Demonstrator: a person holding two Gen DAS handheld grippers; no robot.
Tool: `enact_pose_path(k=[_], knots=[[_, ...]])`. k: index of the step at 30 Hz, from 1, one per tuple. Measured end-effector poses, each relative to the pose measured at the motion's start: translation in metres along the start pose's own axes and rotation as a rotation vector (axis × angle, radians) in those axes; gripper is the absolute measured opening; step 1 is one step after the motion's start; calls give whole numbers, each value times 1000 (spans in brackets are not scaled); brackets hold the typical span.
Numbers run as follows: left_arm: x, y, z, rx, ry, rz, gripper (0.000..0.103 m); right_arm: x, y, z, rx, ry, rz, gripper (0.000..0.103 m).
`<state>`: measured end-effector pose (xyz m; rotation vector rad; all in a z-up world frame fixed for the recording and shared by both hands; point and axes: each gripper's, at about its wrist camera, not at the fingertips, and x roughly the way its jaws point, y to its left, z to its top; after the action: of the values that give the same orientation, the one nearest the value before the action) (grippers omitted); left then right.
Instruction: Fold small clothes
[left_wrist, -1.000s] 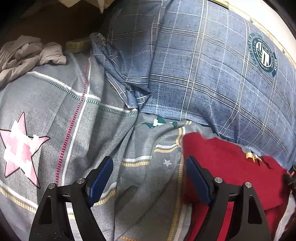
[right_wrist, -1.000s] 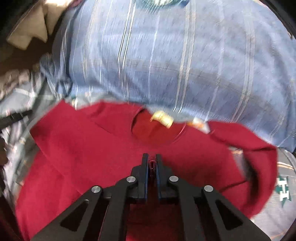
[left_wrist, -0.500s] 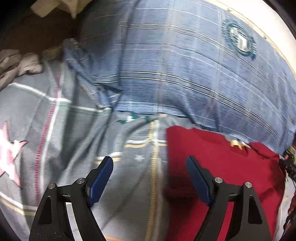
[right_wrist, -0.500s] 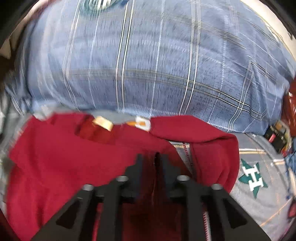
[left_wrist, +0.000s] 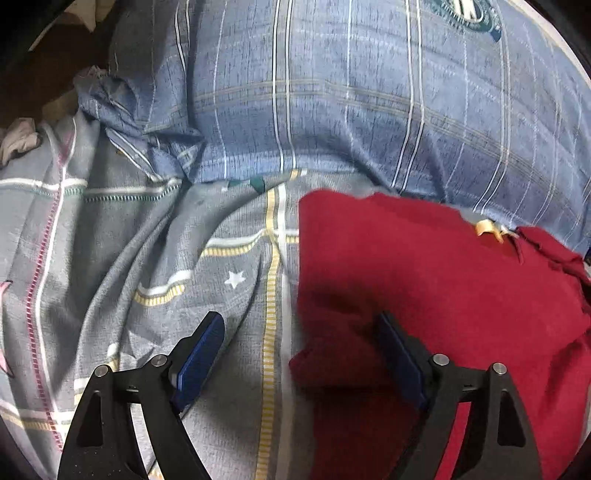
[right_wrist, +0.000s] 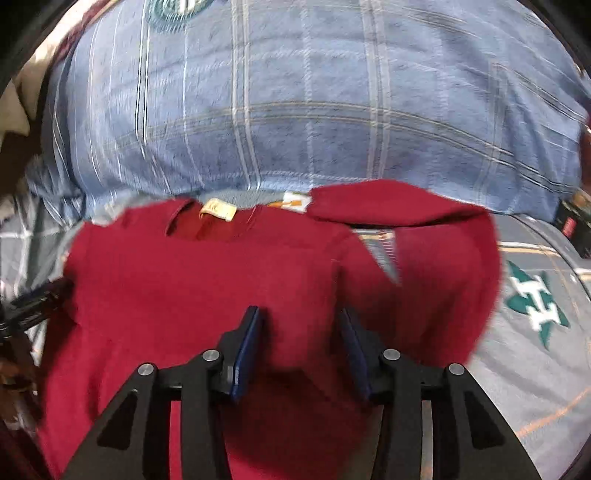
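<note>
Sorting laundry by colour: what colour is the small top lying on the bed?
Dark red top, seen best in the right wrist view.

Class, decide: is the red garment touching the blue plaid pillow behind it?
Cannot tell. In the right wrist view the red garment's folded sleeve edge lies against the outline of the blue plaid pillow, but motion blur hides whether there is contact or a thin gap.

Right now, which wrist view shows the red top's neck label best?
The right wrist view: the neck label sits near the middle, inside the red top's collar opening. The left wrist view shows it only small and blurred, far right, at the garment's far edge.
</note>
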<state>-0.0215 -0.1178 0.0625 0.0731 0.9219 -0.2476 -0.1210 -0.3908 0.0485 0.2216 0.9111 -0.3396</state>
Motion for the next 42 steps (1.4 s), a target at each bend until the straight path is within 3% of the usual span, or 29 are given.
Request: enact_pose_path(k=[3, 6, 11, 16, 20, 23, 28, 29, 31, 33, 34, 38, 42], knots=[[-13, -2, 1, 5, -47, -29, 84, -29, -17, -6, 4, -58, -23, 51], [-27, -3, -5, 12, -103, 2, 84, -41, -36, -10, 33, -85, -64, 66], [-32, 0, -12, 5, -118, 24, 84, -43, -59, -2, 90, -107, -62, 66], [-33, 5, -11, -23, -125, 37, 84, -41, -51, 18, 24, -146, -96, 66], [-31, 6, -9, -29, -118, 40, 84, -7, -33, 36, -91, -59, -96, 70], [-28, 5, -7, -25, -116, 50, 84, 18, -41, 48, 25, 0, 28, 70], [-24, 2, -7, -8, -109, 59, 84, 57, -62, 59, 223, 69, 98, 70], [-24, 0, -7, -1, -109, 62, 84, 68, -68, 62, 276, 79, 127, 69], [-23, -1, -7, 13, -108, 63, 84, 83, -79, 64, 353, 76, 182, 55], [-24, -1, -7, 22, -107, 65, 84, 99, -91, 64, 436, 74, 201, 14], [-24, -1, -7, 23, -108, 68, 84, 103, -95, 64, 463, 76, 201, 8], [-24, 6, -3, 2, -111, 86, 84, 75, -103, 61, 468, 21, 255, 7], [-27, 13, -2, -43, -121, 86, 84, 1, -97, 67, 343, -58, 308, 7]])
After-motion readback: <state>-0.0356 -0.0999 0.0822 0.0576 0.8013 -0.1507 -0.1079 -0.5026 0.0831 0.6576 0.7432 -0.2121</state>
